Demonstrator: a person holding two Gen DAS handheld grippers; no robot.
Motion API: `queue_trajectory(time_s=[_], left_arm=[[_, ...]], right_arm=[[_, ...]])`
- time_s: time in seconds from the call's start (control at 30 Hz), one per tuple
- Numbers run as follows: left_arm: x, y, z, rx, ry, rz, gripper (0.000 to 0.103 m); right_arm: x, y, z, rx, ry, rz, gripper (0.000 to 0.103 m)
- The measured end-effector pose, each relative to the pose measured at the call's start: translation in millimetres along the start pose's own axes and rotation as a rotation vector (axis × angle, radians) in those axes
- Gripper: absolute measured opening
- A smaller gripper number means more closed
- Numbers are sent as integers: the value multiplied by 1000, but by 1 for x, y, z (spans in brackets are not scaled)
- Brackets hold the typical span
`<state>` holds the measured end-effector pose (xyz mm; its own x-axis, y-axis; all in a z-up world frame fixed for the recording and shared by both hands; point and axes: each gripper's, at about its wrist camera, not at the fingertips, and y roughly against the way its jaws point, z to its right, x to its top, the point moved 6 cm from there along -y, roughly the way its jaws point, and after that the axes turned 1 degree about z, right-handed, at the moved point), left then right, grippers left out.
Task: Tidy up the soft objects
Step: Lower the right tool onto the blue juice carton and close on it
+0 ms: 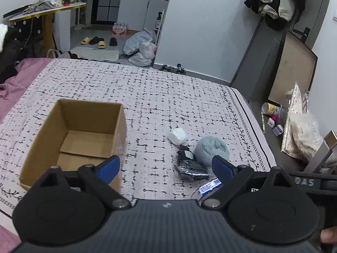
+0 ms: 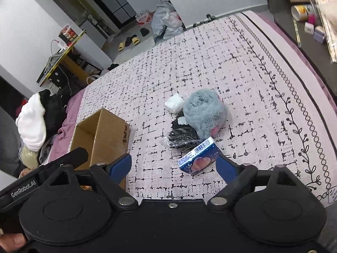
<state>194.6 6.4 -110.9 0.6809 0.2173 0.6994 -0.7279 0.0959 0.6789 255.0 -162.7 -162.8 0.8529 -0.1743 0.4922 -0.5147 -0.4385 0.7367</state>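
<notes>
An open, empty cardboard box [image 1: 84, 135] stands on the patterned bed cover, also in the right wrist view [image 2: 99, 135]. Right of it lie a white soft packet [image 1: 177, 136] [image 2: 174, 103], a fluffy grey-blue plush [image 1: 210, 148] [image 2: 203, 111], a black item in clear wrap [image 1: 192, 168] [image 2: 183, 137] and a small blue carton with a barcode [image 1: 209, 186] [image 2: 199, 158]. My left gripper [image 1: 166, 164] is open and empty above the bed between box and pile. My right gripper [image 2: 173, 164] is open and empty, its right finger beside the blue carton.
The bed edge runs along the right, with a dark side shelf [image 1: 271, 124] holding a can and small items. Purple bedding and clothes [image 2: 33, 122] lie left of the box. Bags and slippers [image 1: 141, 46] sit on the floor beyond the bed.
</notes>
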Motion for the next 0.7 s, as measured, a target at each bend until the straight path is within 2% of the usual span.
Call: queue_trajectory(time_s=[0.4,0.7], left_arm=[[-8,-31,7,-36,7,-7,86],[-9,-54,0,-54,49,-37,78]], right_arm=[[-5,-43,26,-3,-107,-71,68],[-3,-80,38,-17,-186,-102,67]])
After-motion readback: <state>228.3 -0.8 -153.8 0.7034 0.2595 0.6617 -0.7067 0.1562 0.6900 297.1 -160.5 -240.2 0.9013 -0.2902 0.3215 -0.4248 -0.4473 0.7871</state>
